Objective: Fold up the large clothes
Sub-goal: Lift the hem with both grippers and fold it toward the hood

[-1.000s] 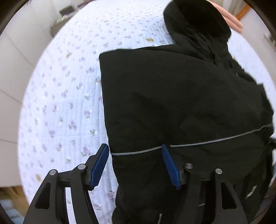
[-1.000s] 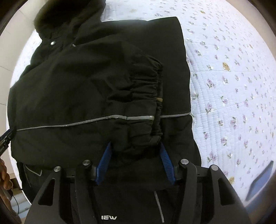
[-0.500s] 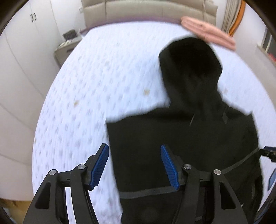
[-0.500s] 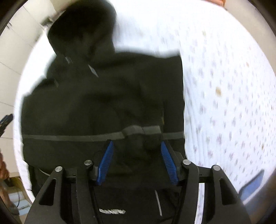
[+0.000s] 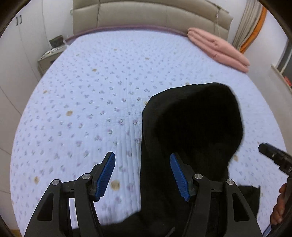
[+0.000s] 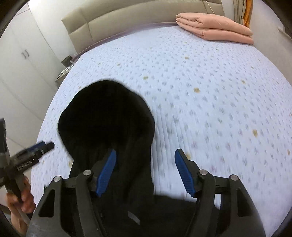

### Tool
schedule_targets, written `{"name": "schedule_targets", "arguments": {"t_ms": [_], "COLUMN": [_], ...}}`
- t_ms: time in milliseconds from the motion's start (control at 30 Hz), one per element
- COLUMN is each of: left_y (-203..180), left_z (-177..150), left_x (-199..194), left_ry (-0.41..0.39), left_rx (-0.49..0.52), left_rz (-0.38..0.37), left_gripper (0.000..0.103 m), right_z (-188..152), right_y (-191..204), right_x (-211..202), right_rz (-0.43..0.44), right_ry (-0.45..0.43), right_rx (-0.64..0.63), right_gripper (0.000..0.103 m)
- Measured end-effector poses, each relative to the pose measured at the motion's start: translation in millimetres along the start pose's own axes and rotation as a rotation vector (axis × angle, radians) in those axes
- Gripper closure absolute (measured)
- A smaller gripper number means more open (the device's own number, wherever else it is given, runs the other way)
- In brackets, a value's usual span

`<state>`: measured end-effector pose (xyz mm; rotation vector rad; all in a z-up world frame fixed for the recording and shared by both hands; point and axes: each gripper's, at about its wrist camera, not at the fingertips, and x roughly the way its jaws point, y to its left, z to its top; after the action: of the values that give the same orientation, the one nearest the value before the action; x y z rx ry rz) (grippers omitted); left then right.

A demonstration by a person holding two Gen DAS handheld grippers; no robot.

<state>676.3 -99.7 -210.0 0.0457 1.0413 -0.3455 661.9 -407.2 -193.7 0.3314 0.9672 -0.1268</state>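
A black hooded jacket (image 5: 191, 131) lies on the bed, hood pointing toward the headboard; it also shows in the right wrist view (image 6: 107, 118). My left gripper (image 5: 142, 173) is open and empty, above the hood's left edge. My right gripper (image 6: 145, 171) is open and empty, above the hood's right edge. The right gripper's tip shows at the right of the left wrist view (image 5: 273, 156). The left gripper shows at the left of the right wrist view (image 6: 27, 156). The jacket's body is mostly hidden below the grippers.
The bed has a pale floral quilt (image 5: 91, 94). A folded pink blanket (image 5: 219, 49) lies at the far right corner by the padded headboard (image 5: 146, 16). A nightstand (image 5: 49, 58) and white wardrobes (image 6: 21, 60) stand at the left.
Both grippers have lifted and tilted up from the jacket's body toward the hood and headboard. The right gripper was around the folded sleeve cuff and now holds nothing.
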Motion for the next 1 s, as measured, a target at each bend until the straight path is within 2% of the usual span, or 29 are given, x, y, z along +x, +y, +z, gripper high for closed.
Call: {"name": "schedule_targets", "arguments": {"t_ms": [133,233,267,300,333,367,400,433,533,567,633,700,767,800,833,933,967,1000], "left_y": [-7,-7,-5,-1,5,13,22,32,65,70,75,78,82,83,83,84,83,80], "left_z": [10,11,12,12,13,14,12,11,0,-4,-16,-29,-46,-51,-53,-53,-53,-54], "left_x": [36,52,56,58,60,58,50,40,8,4,16,50,88,99,100,94,91,83], "left_ry": [0.034,0.020,0.010,0.005,0.016,0.017,0.002,-0.015,-0.036,-0.027,0.037,0.149,0.244,0.259,0.236,0.222,0.215,0.201], "left_rx": [-0.011,-0.012,-0.021,-0.034,-0.060,-0.097,-0.128,-0.164,-0.284,-0.293,-0.279,-0.265,-0.264,-0.260,-0.251,-0.237,-0.223,-0.191], "left_rz": [-0.023,0.008,0.018,0.015,-0.012,-0.031,-0.039,-0.064,-0.225,-0.244,-0.223,-0.172,-0.162,-0.166,-0.183,-0.217,-0.215,-0.194], "left_gripper": [0.038,0.039,0.050,0.082,0.092,0.095,0.095,0.095,0.095,0.095,0.095,0.095,0.094,0.092,0.092,0.090,0.086,0.078], "right_z": [19,24,25,25,23,21,19,18,15,12,2,-11,-19,-24,-29,-30,-28,-28], "right_y": [0,-3,-5,-4,-5,-5,-6,-10,-29,-32,-31,-29,-37,-43,-49,-63,-66,-68], "right_x": [50,80,86,97,104,110,112,105,67,59,52,74,105,124,140,144,143,142], "right_rz": [0.009,0.008,0.003,-0.013,-0.019,-0.018,-0.044,-0.056,0.037,0.051,0.050,0.010,0.001,-0.009,0.001,0.058,0.069,0.076], "right_ry": [0.048,0.078,0.084,0.099,0.107,0.117,0.119,0.097,0.024,0.011,0.010,0.063,0.144,0.188,0.220,0.211,0.219,0.225], "right_rx": [0.003,0.005,0.003,-0.006,-0.015,-0.027,-0.043,-0.043,0.013,0.011,-0.035,-0.082,-0.069,-0.062,-0.042,0.033,0.050,0.053], "right_gripper": [0.031,0.031,0.031,0.039,0.053,0.077,0.096,0.096,0.098,0.098,0.098,0.098,0.098,0.098,0.098,0.099,0.098,0.096]}}
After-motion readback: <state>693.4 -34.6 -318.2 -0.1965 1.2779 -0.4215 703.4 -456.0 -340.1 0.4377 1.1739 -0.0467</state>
